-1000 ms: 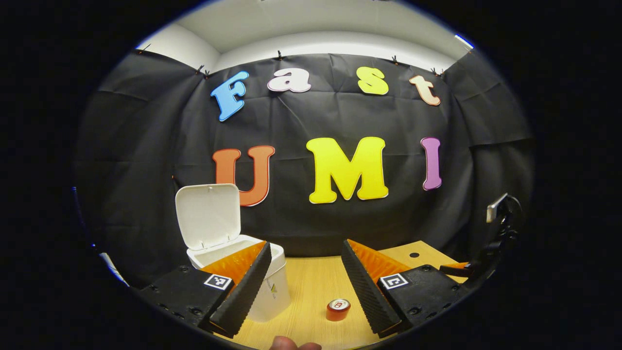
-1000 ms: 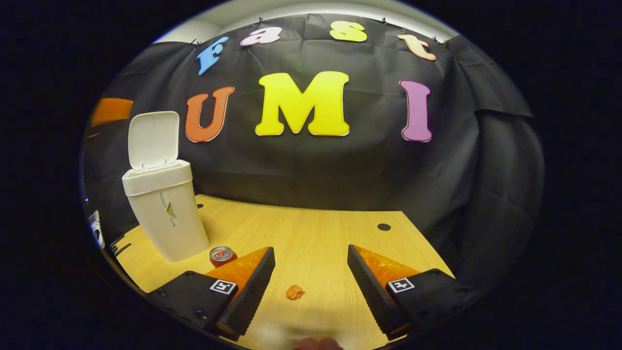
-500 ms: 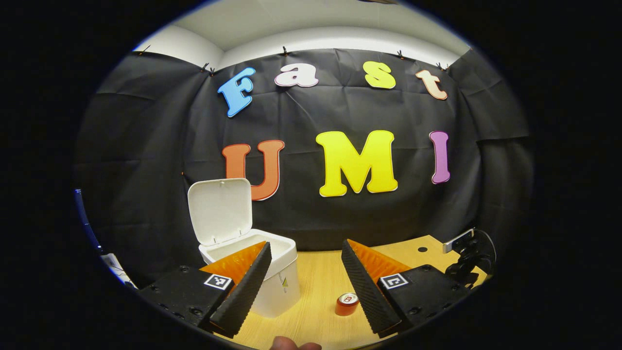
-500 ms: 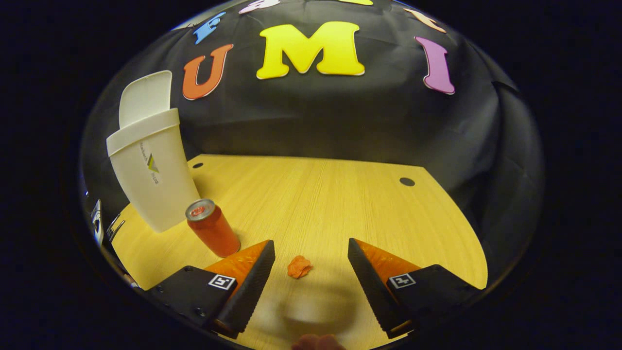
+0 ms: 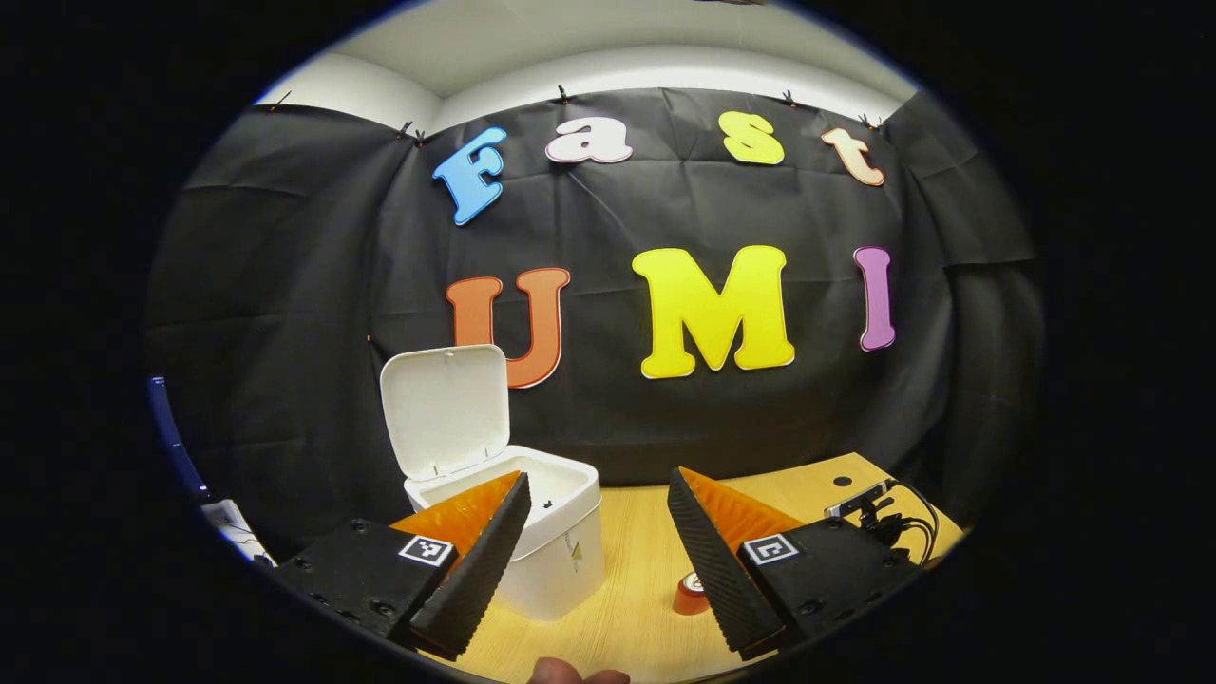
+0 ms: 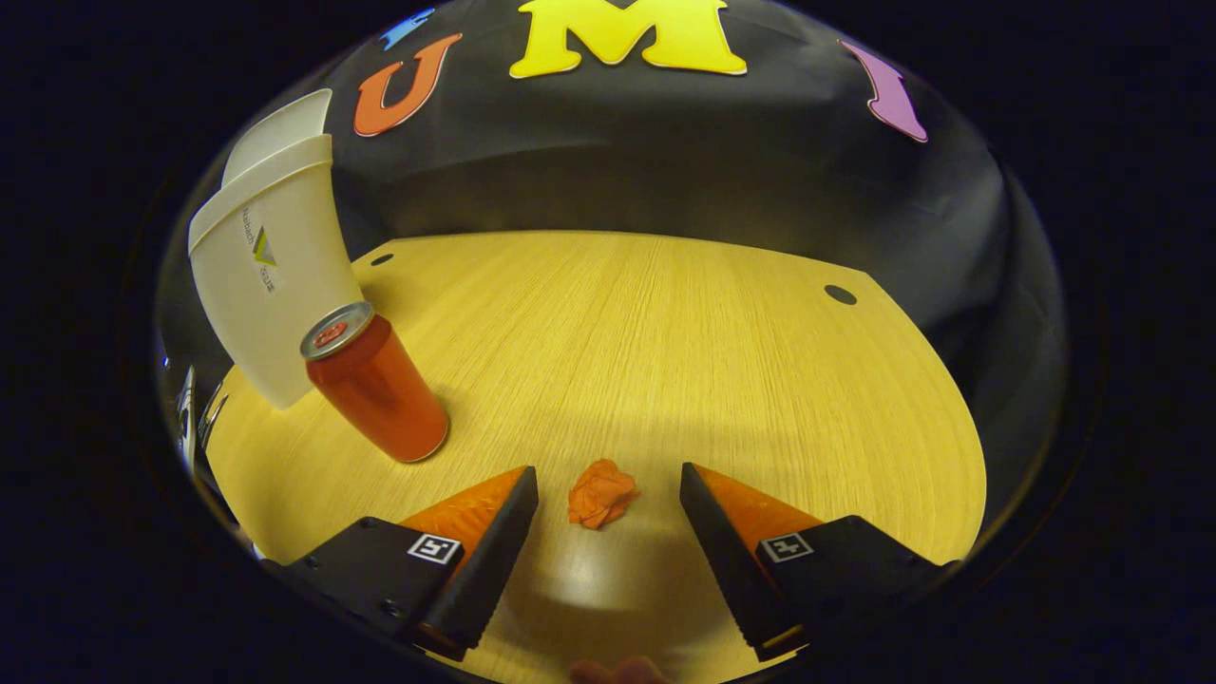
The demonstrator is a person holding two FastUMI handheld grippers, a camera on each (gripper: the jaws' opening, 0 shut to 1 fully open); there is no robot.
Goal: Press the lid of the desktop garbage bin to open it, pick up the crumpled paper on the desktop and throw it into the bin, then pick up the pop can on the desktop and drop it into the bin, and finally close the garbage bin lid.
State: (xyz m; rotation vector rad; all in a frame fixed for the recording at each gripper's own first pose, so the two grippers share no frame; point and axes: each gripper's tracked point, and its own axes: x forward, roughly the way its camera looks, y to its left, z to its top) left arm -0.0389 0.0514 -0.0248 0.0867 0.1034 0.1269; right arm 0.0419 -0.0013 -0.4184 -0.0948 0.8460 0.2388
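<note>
The white garbage bin point(image 5: 556, 560) stands on the wooden desk with its lid point(image 5: 445, 408) tipped up and back. In the right gripper view the bin point(image 6: 271, 285) is at the far left, with the red pop can point(image 6: 378, 385) upright just in front of it. A small crumpled orange paper point(image 6: 600, 492) lies on the desk between the tips of my open right gripper point(image 6: 608, 484), which hangs low over it without touching. My left gripper point(image 5: 597, 489) is open and empty, held above the desk near the bin, and the pop can point(image 5: 686, 597) peeks out beside its right finger.
The wooden desk point(image 6: 665, 332) has two small dark holes, one near the bin and one at the far right. The other gripper's body with cables point(image 5: 879, 513) shows at the right of the left gripper view. Black cloth walls off the back.
My right gripper has dropped and tilted down toward the desk, so the crumpled paper now sits between its fingertips. My left gripper has drifted slightly left, staying open.
</note>
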